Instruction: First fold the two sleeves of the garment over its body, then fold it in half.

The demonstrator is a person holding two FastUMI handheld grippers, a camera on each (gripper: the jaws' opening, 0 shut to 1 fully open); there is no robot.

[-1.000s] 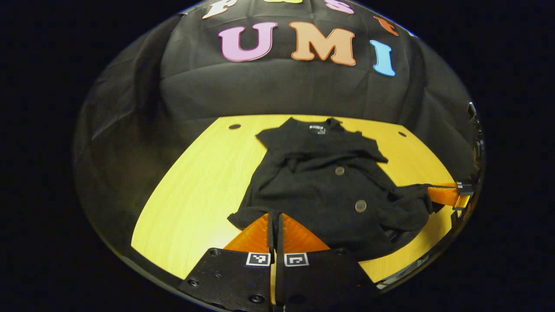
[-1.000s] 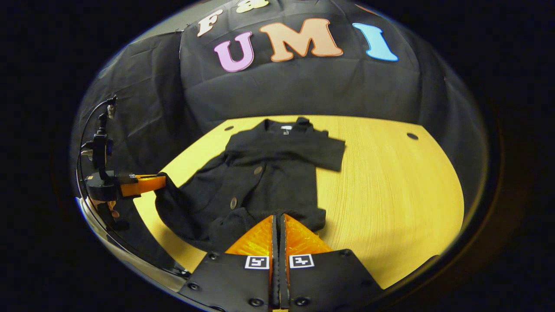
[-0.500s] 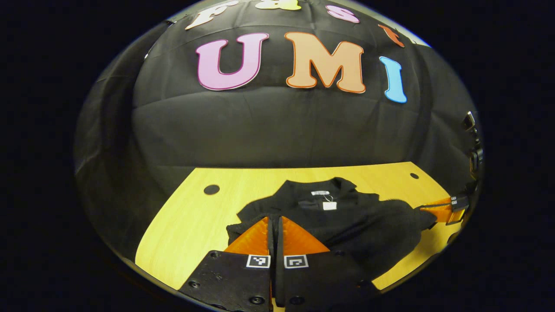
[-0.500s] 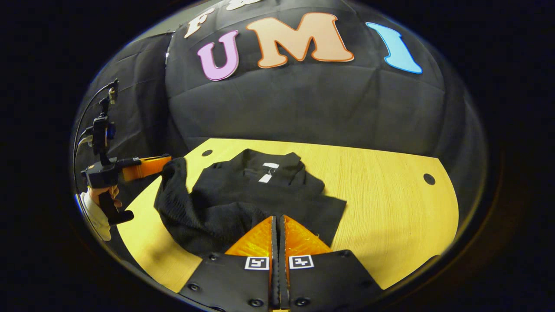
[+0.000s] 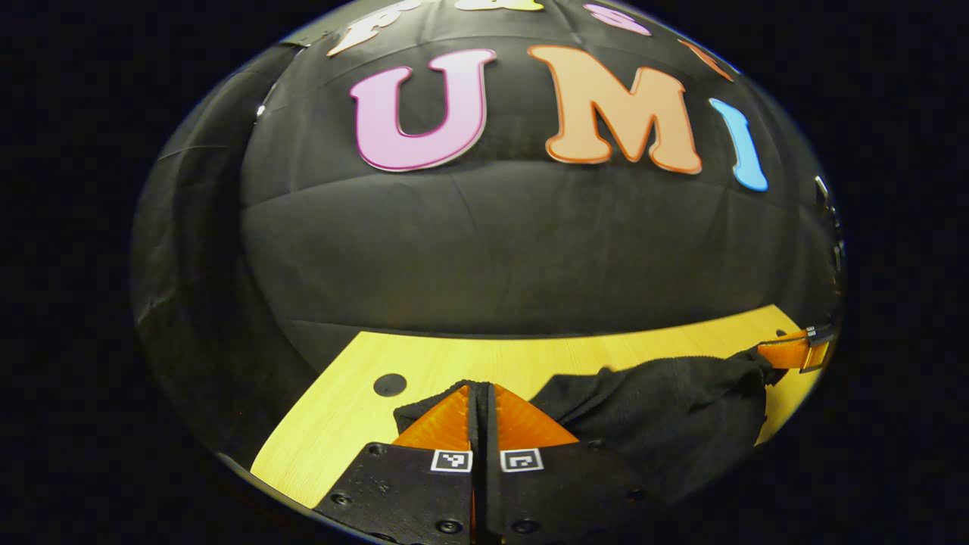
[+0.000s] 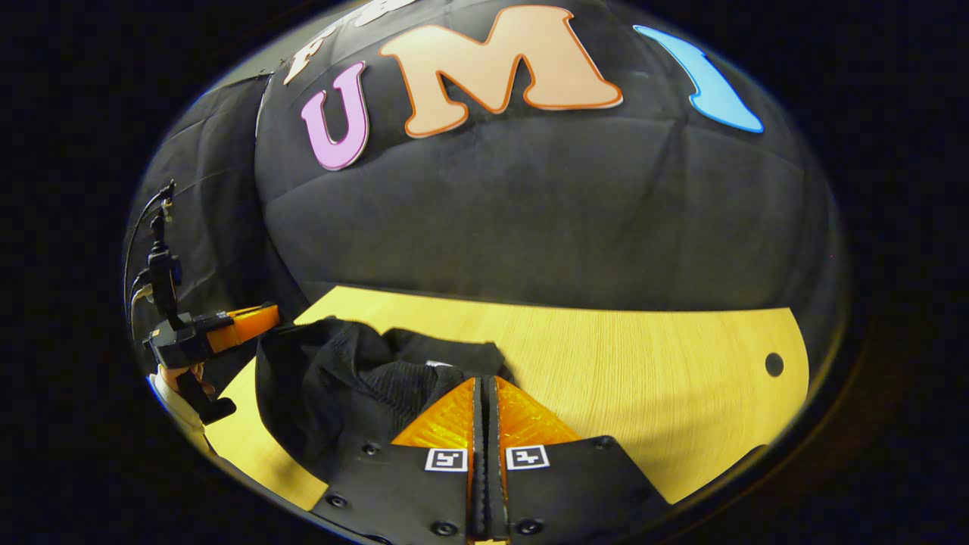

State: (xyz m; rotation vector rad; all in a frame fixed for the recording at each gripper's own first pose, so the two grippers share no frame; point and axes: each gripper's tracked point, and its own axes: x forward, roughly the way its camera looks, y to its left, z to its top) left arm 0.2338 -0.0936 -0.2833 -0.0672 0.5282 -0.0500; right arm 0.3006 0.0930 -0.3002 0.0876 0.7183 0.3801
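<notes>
The black knitted garment (image 6: 341, 386) lies bunched on the yellow wood-grain counter (image 6: 643, 378), toward its left half as the right gripper view shows it. Its cloth is lifted and rumpled, with ribbed folds heaped up, and a small white tag peeps out just beyond the near fingers. In the left gripper view the same garment (image 5: 666, 412) stretches as a dark band low across the counter (image 5: 454, 367), raised at both ends.

The left claw (image 5: 480, 390) is clenched on one edge of the garment, its two fingers pressed together with dark cloth coming out at their tips. The right claw (image 6: 484, 382) is likewise clenched, fingers tight together with the knit gathered at their tips. From the right gripper view the left claw (image 6: 265, 316) also shows at the far left, level, meeting the garment's lifted corner, with a hand (image 6: 178, 375) and a pale sleeve beneath its handle. From the left gripper view the right claw (image 5: 764, 356) shows at the far right, gripping the other end of the band.

A round dark hole (image 5: 390, 384) sits in the counter near the left claw, and another hole (image 6: 774, 364) lies well apart at the right. The black cloth wall (image 6: 530, 212) rises behind the counter.
</notes>
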